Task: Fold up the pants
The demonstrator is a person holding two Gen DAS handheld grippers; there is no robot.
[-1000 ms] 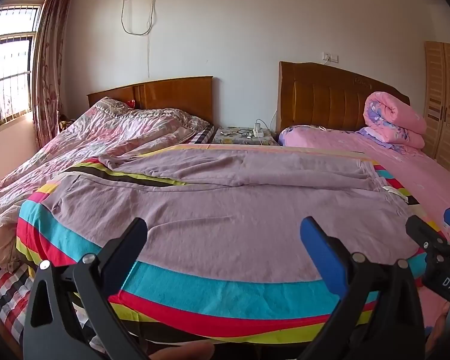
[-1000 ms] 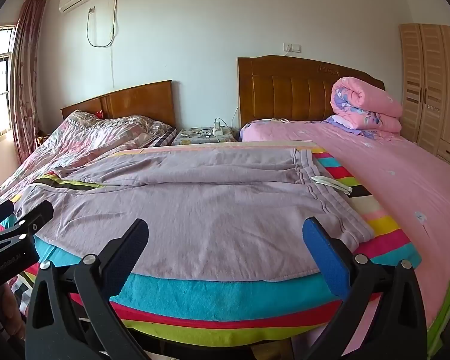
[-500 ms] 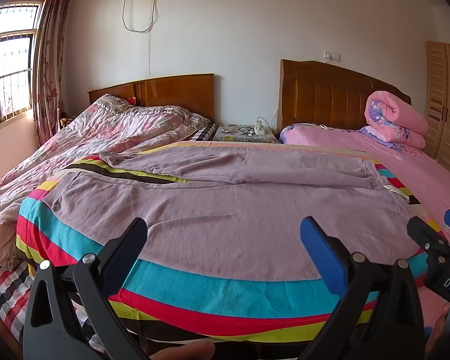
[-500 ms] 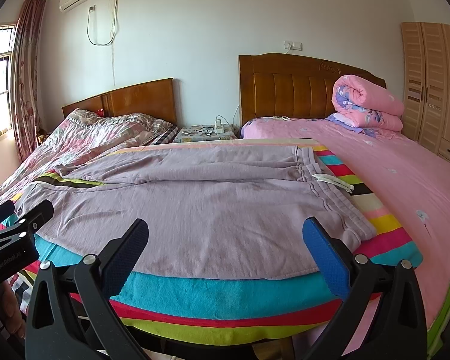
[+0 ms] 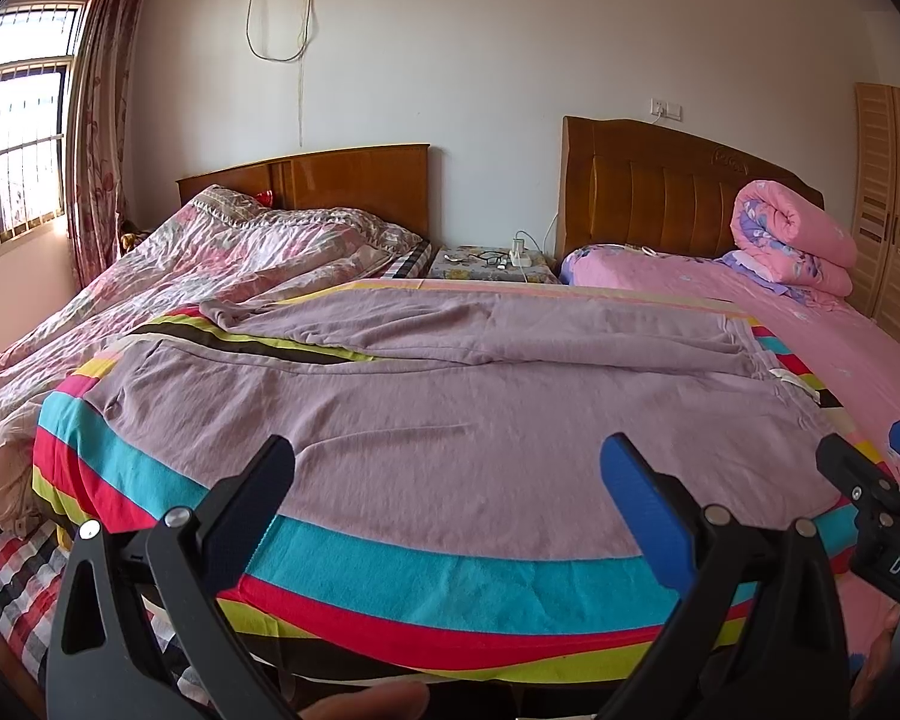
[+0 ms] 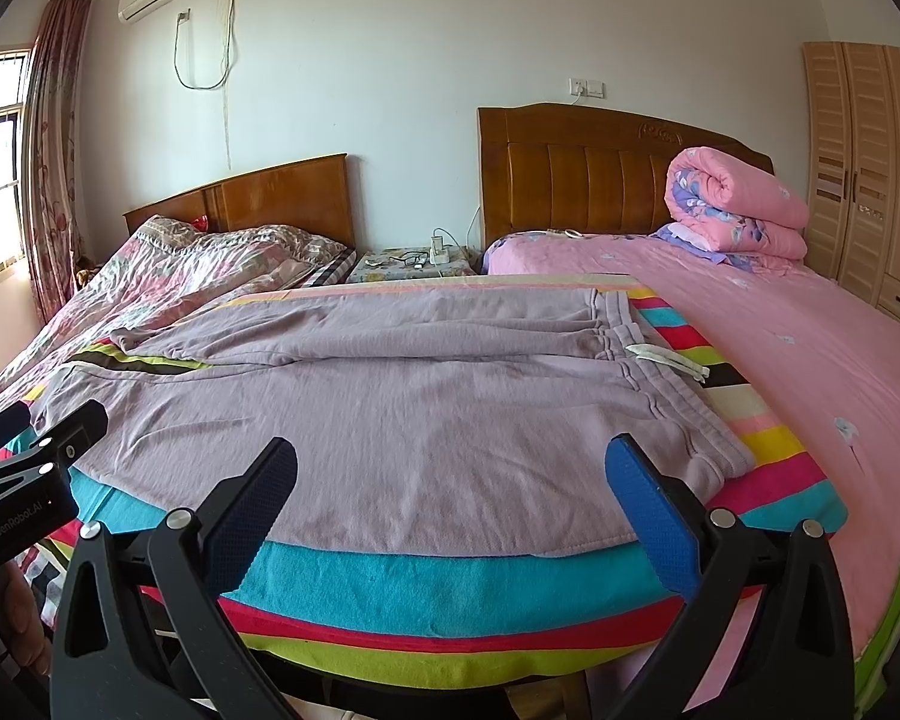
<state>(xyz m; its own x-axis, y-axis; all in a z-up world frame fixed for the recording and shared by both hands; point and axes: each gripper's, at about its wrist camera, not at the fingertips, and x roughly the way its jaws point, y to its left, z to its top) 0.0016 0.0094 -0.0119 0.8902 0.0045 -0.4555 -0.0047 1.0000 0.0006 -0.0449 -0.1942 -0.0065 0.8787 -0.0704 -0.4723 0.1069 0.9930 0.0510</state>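
Ahead | lilac sweatpants (image 6: 402,408) lay crosswise, waistband (image 6: 666,384) right | right gripper (image 6: 450,492) nearer waistband | left gripper (image 5: 447,489) nearer cuffs | both jaws gaped empty

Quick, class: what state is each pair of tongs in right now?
Left tongs: open, holding nothing, above the pants.
Right tongs: open, holding nothing.

- "DAS", cut off at the frame edge, stands in white on the right claw (image 5: 897,468) body, lower right of the left wrist view.
- "GenRobot.AI" stands on the left claw (image 6: 27,429) body, lower left of the right wrist view.
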